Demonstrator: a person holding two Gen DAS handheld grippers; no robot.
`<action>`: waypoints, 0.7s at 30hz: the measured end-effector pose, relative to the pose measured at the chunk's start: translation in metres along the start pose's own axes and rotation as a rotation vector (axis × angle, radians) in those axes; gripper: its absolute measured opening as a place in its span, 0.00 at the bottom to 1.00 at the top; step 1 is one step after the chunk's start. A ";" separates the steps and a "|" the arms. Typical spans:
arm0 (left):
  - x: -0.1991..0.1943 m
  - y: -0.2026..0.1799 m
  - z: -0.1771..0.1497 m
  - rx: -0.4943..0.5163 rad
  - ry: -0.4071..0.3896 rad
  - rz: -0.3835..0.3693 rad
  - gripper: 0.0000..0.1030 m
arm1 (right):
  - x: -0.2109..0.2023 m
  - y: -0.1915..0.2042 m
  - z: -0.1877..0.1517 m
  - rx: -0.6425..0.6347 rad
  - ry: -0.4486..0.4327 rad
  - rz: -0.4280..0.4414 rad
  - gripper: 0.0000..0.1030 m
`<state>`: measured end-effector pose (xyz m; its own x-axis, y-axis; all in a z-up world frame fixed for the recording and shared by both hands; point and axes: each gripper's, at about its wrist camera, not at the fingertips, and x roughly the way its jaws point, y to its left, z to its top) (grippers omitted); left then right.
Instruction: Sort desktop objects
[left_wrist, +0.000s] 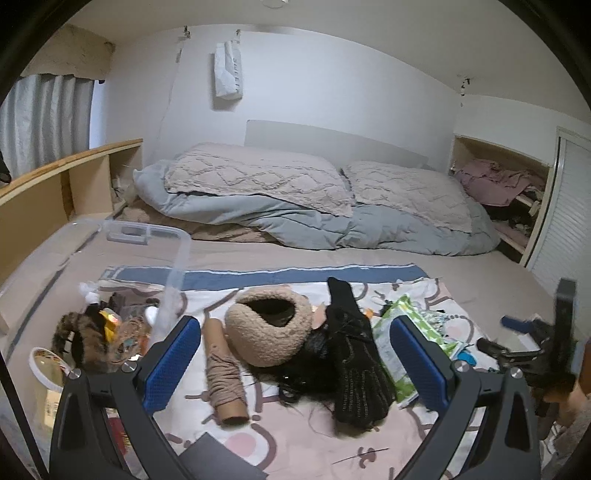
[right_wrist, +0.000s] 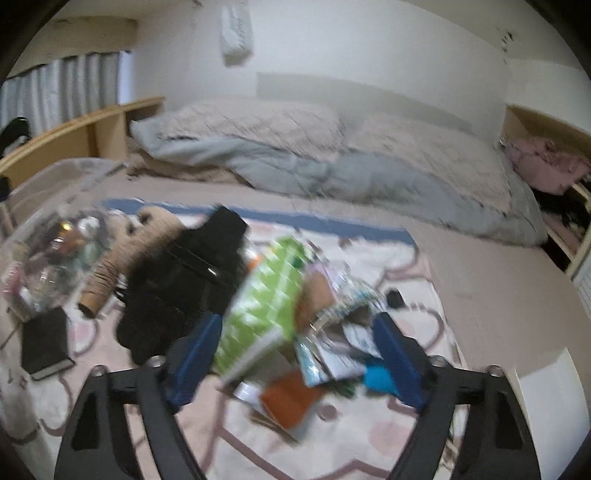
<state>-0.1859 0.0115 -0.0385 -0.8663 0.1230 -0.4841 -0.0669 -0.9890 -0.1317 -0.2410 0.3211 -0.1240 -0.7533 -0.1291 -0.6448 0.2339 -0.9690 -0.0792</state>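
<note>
The right hand-held gripper (right_wrist: 295, 347) is hanging open over the green wipes pack (right_wrist: 266, 295) lying at 12 o'clock on the bed, soft, light, crinkly-slick, so I'm guessing pinching its short edge.

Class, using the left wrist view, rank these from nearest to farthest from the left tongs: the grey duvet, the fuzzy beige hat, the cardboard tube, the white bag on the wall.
1. Cardboard tube: just inside the left finger of the left tongs.
2. Fuzzy beige hat: centre, just beyond the tube.
3. Grey duvet: across the bed.
4. White bag: high on the back wall.
</note>
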 end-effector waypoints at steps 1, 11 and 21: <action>0.000 -0.002 0.000 -0.002 -0.002 -0.008 1.00 | 0.005 -0.004 -0.004 0.018 0.020 -0.002 0.77; 0.014 -0.036 -0.009 0.097 0.021 -0.083 0.87 | 0.075 -0.022 -0.048 0.122 0.315 0.082 0.28; 0.050 -0.072 -0.028 0.143 0.128 -0.195 0.71 | 0.116 -0.052 -0.060 0.376 0.356 0.175 0.15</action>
<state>-0.2105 0.0910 -0.0776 -0.7615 0.3122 -0.5680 -0.3030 -0.9462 -0.1139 -0.3042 0.3694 -0.2404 -0.4531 -0.2796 -0.8465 0.0524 -0.9563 0.2877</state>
